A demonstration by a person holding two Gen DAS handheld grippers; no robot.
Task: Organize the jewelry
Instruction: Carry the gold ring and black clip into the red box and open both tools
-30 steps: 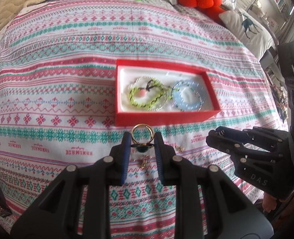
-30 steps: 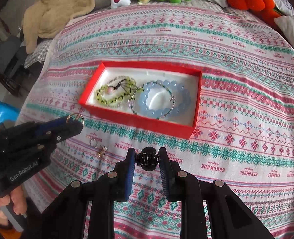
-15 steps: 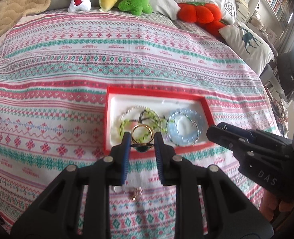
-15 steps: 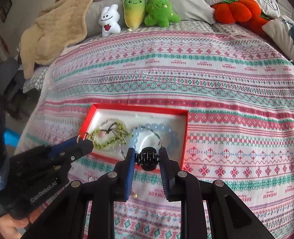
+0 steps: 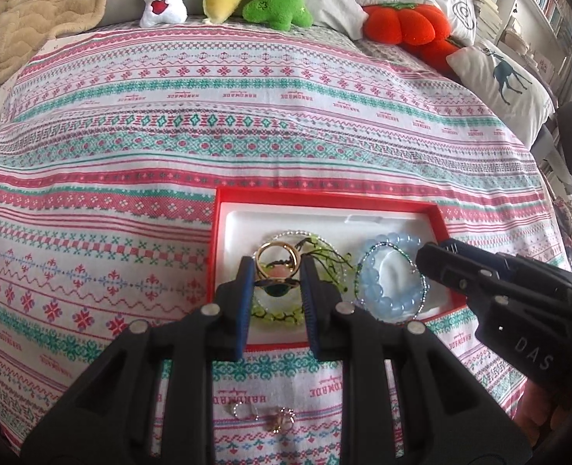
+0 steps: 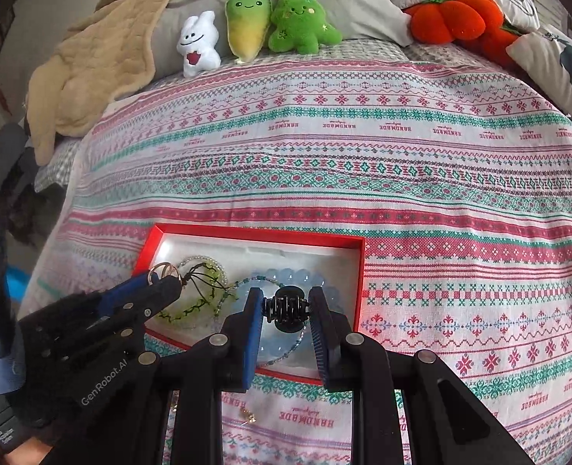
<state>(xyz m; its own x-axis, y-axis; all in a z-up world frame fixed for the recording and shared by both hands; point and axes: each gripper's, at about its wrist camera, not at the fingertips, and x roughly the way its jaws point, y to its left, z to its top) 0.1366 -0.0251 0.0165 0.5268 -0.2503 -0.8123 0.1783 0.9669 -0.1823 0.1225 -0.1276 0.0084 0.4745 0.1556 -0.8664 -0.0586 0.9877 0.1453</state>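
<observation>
A red jewelry box (image 5: 326, 198) with a white liner lies on the patterned bedspread; it also shows in the right wrist view (image 6: 247, 231). Inside lie a green beaded bracelet (image 5: 320, 250) and a pale blue beaded bracelet (image 5: 388, 271). My left gripper (image 5: 277, 283) is shut on a gold ring with a green stone (image 5: 278, 257) and holds it over the box's left half. My right gripper (image 6: 287, 310) is shut on a small black hair claw clip (image 6: 287, 309) over the blue bracelet (image 6: 286, 277). Small rings and earrings (image 5: 264, 414) lie on the bedspread in front of the box.
Plush toys stand along the head of the bed: a white bunny (image 6: 198, 44), a yellow-green radish (image 6: 247, 19), a green tree (image 6: 299, 19), an orange pumpkin (image 6: 454, 17). A beige blanket (image 6: 88, 66) lies at the far left, a deer pillow (image 5: 502, 85) at the right.
Both grippers have moved forward from the near bedspread to above the box, still holding the ring and the clip. The loose small jewelry now lies behind the fingertips.
</observation>
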